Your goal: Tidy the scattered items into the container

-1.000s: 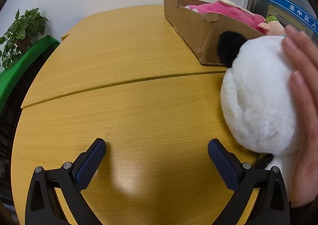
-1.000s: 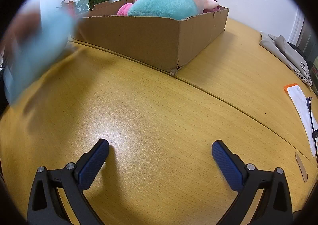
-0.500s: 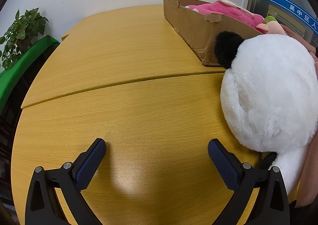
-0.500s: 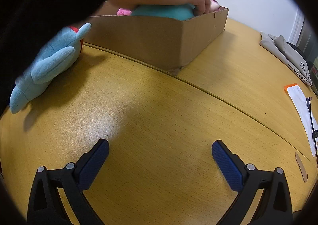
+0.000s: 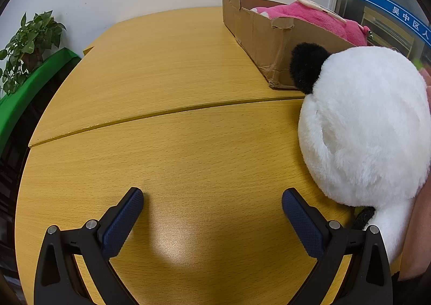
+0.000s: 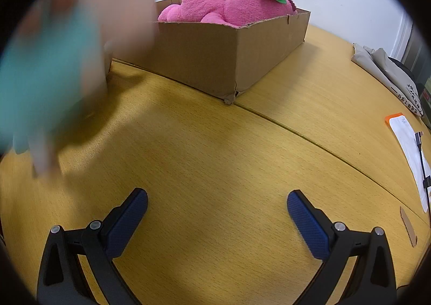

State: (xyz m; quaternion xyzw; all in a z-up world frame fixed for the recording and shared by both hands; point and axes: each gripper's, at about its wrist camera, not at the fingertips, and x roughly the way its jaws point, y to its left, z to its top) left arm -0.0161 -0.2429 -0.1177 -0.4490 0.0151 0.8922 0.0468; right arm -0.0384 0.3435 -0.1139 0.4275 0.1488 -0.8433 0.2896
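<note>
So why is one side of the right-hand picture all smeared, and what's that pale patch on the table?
Right wrist view: the teal and pinkish smear is something moving fast, too blurred to identify; the cardboard box stays sharp. Left wrist view: the pale patch is glare from overhead light on the table, between the left tongs. In both, the fisheye lens bends the edges.

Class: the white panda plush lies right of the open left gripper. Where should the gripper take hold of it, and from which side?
Probably the black ear: the panda plush has a round head that looks wider than the left gripper opens, while the ear juts out toward the cardboard box. Come from the left over bare table, clear of the hand on its right.
</note>
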